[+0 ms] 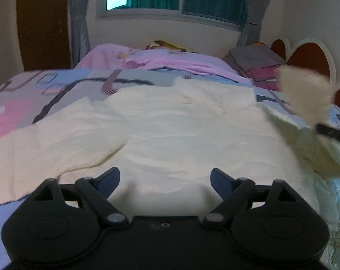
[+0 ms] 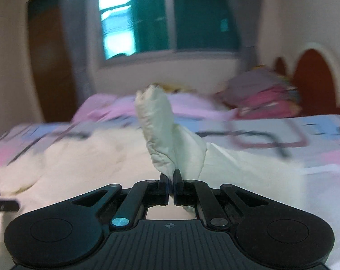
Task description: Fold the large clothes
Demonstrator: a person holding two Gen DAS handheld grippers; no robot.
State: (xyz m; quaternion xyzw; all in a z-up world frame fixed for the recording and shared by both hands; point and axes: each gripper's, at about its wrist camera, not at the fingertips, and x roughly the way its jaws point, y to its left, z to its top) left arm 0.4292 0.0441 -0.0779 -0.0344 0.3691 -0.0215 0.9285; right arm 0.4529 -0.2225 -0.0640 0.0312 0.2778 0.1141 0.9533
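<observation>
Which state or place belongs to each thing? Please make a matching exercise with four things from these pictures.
Things:
1. left gripper
2. right gripper
3. cream garment
4. folded clothes pile

States or places:
a. shut on a raised bunch of cream cloth
b. stacked at the far side of the bed, near the headboard
c. open, with nothing between its fingers
d. spread over the patterned bedsheet

Pairs: 1-c, 2-a, 3-d, 4-b
</observation>
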